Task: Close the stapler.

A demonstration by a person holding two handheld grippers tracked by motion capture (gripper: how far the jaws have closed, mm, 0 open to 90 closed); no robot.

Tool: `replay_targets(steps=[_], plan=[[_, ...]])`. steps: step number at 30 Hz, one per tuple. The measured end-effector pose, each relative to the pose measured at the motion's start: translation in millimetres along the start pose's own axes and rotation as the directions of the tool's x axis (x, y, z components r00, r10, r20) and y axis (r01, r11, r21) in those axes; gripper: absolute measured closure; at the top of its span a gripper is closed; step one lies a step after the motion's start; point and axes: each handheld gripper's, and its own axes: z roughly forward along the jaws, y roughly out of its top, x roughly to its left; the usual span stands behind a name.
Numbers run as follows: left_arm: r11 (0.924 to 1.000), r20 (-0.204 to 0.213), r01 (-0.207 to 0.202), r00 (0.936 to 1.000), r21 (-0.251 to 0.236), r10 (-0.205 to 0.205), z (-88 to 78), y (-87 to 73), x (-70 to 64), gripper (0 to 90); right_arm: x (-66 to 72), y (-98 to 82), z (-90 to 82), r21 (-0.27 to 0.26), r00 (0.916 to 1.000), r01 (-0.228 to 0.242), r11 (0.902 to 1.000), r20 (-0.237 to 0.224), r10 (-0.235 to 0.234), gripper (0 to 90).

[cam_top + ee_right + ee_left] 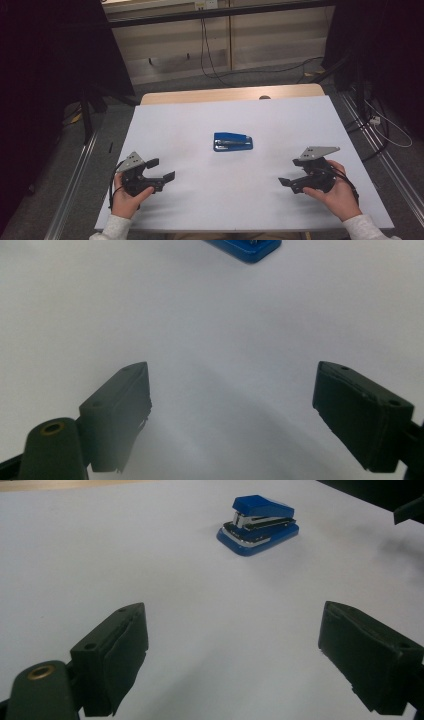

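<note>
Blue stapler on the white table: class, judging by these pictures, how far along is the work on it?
Done: nothing visible; the blue metal-and-plastic stapler lies closed in the middle of the white table, untouched. In hand: the left gripper and the right gripper sit open and empty near the front edge, both pointing inward toward it. Left: reaching and gripping the stapler, and probably everything after.

A white tabletop point(165, 125) with a wooden far edge carries one blue stapler point(233, 141), lying near its middle
</note>
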Motion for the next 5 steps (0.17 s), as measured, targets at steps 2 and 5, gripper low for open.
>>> replay_targets(steps=[2, 5], plan=[[1.0, -0.001, 0.002, 1.0, 0.003, -0.002, -3.2, -1.9, 0.5, 12.4, -0.4, -0.2, 0.6, 0.001, 1.0, 0.005, 1.0, 0.0, -0.005, 15.1], [1.0, -0.006, 0.003, 1.0, 0.005, -0.003, -3.8, -4.0, 1.4, 11.5, -0.9, 0.1, 1.5, 0.001, 1.0, 0.01, 1.0, -0.003, -0.01, 14.8]])
